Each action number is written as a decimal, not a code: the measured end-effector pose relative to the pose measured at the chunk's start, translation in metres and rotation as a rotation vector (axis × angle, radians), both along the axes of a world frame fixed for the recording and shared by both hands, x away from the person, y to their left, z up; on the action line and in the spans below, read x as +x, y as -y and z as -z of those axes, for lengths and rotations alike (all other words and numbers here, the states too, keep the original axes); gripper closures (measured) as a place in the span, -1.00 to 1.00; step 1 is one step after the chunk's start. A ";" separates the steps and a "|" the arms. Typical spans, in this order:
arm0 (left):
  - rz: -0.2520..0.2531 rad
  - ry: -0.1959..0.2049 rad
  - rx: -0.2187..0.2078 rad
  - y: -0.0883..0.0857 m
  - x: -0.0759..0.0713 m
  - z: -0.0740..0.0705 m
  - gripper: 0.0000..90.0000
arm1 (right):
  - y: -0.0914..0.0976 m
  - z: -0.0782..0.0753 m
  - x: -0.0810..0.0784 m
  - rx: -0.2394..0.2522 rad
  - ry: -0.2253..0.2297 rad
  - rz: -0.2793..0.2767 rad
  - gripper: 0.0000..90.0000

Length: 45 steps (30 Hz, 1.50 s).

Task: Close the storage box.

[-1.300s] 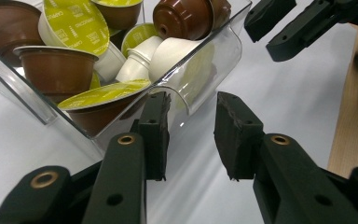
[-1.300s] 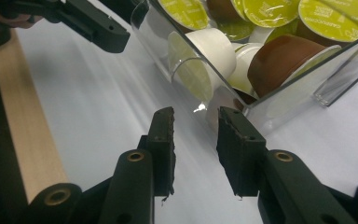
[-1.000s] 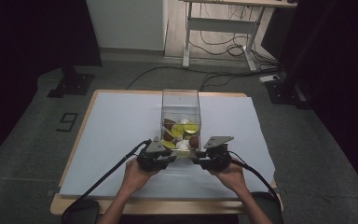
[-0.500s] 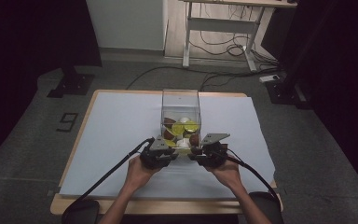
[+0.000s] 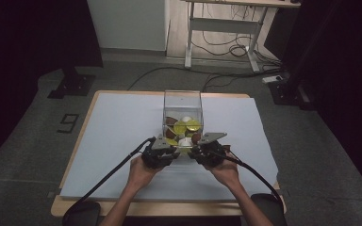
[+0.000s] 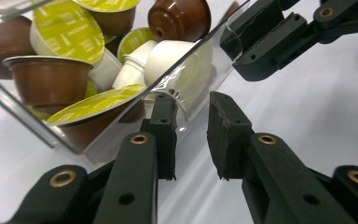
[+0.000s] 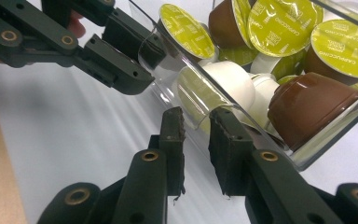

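A clear open-topped box (image 5: pixel 183 98) stands mid-table, holding several coffee capsules (image 5: pixel 184 127), some brown or white (image 6: pixel 51 74) and some with yellow-green lids (image 7: pixel 270 23). My left gripper (image 5: pixel 174 150) sits at the box's near left bottom edge. Its jaws (image 6: pixel 191 119) are narrowed onto the clear wall, one finger seen through the plastic. My right gripper (image 5: pixel 193 149) sits at the near right. Its jaws (image 7: pixel 196 126) have just been closing, with the clear wall between them. Each gripper view also shows the other gripper (image 6: pixel 261 42) (image 7: pixel 121 51) on the same wall.
A white sheet (image 5: pixel 113 132) covers the wooden table (image 5: pixel 75 207). Black cables (image 5: pixel 108 176) trail from both grippers over the front edge. A desk frame (image 5: pixel 226 33) and floor cables stand behind the table, with a black stand (image 5: pixel 73 84) at the left.
Both grippers have edged slightly inward along the box's near side. The box and capsules have stayed put.
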<state>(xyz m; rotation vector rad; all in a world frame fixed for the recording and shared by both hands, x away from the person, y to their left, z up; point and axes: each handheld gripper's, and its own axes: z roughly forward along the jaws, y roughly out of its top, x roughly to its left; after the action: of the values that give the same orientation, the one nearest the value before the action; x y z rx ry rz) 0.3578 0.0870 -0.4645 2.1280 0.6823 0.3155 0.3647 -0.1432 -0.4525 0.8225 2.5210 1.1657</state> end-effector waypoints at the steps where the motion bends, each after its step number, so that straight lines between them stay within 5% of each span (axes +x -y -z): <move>1: -0.007 0.003 0.000 -0.001 0.001 -0.001 0.61 | 0.000 0.000 0.001 -0.001 0.001 0.003 0.65; 10: -0.042 0.011 -0.018 -0.002 0.007 -0.001 0.69 | -0.005 0.003 0.006 -0.030 0.025 0.044 0.71; 20: -0.064 0.011 -0.026 0.002 0.020 -0.001 0.74 | -0.003 0.002 0.019 0.008 0.016 0.081 0.73; 33: -0.084 0.015 -0.001 0.006 0.035 -0.003 0.74 | -0.005 0.003 0.033 -0.005 0.024 0.108 0.75; 45: -0.120 0.016 -0.021 0.006 0.049 0.000 0.74 | -0.010 0.002 0.047 -0.020 0.036 0.146 0.75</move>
<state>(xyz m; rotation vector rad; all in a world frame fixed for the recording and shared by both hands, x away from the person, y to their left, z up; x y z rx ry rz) 0.4072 0.0806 -0.4647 2.0670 0.8022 0.3889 0.4114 -0.1329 -0.4550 0.9537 2.3951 1.0961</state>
